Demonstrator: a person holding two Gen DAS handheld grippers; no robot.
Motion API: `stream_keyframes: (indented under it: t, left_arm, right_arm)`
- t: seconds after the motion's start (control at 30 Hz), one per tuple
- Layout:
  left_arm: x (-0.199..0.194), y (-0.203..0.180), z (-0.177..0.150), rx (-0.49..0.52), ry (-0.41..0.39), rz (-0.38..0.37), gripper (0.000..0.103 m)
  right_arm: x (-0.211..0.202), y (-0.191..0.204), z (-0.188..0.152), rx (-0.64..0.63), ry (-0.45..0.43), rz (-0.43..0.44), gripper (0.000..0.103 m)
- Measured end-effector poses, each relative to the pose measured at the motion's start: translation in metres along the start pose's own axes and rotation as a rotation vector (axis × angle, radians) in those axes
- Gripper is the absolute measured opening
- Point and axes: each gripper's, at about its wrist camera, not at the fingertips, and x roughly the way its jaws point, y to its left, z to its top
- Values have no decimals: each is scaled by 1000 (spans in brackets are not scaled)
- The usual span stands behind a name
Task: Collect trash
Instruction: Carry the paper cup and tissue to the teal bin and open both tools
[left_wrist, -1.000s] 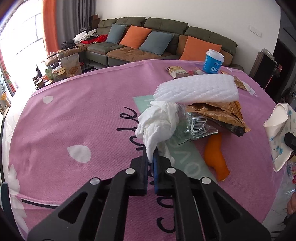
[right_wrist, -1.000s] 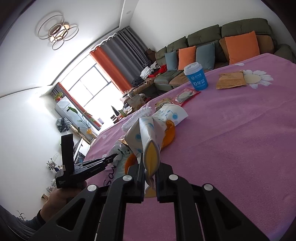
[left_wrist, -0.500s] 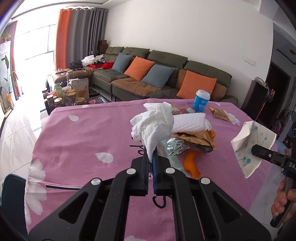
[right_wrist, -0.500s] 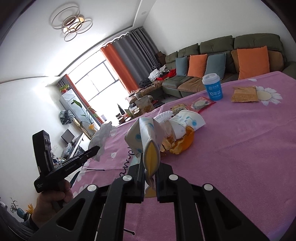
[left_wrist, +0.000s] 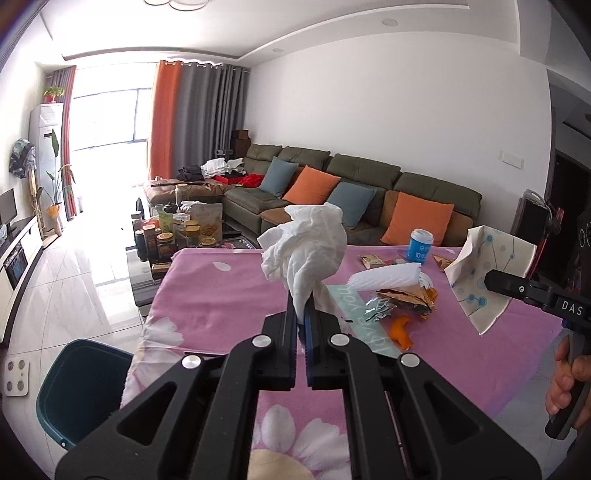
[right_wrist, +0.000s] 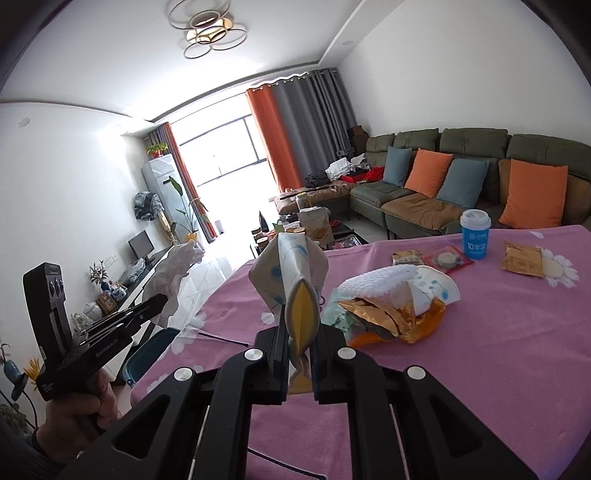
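Observation:
My left gripper (left_wrist: 304, 317) is shut on a crumpled white tissue (left_wrist: 306, 251) and holds it up over the near edge of the pink table (left_wrist: 229, 295). My right gripper (right_wrist: 299, 332) is shut on a folded paper plate with blue dots (right_wrist: 291, 273), which also shows in the left wrist view (left_wrist: 484, 273). A pile of trash lies on the table: a white paper towel (left_wrist: 388, 275), gold and silver wrappers (left_wrist: 406, 297) and an orange peel (left_wrist: 400, 328). A dark teal bin (left_wrist: 79, 387) stands on the floor beside the table, lower left.
A blue paper cup (left_wrist: 419, 245) and small snack packets (right_wrist: 522, 258) lie at the table's far side. A sofa with orange and blue cushions (left_wrist: 332, 192) stands behind. A low table with jars (left_wrist: 173, 229) is at the left.
Both grippers have drawn back and up from the trash pile, each keeping its item. The left one has swung left, bringing the teal bin into view.

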Motion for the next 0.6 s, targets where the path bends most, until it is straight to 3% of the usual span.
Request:
stream_keyframes:
  t: [0.3,0.6]
  left_arm:
    - [-53,60,-11,-61,-44,124,3]
    - [-95,131,-28,-154,-42,258,3]
  right_arm:
    - [31,59,12,-110,22,92,8]
    - [91,125,20,-214,94,205,8]
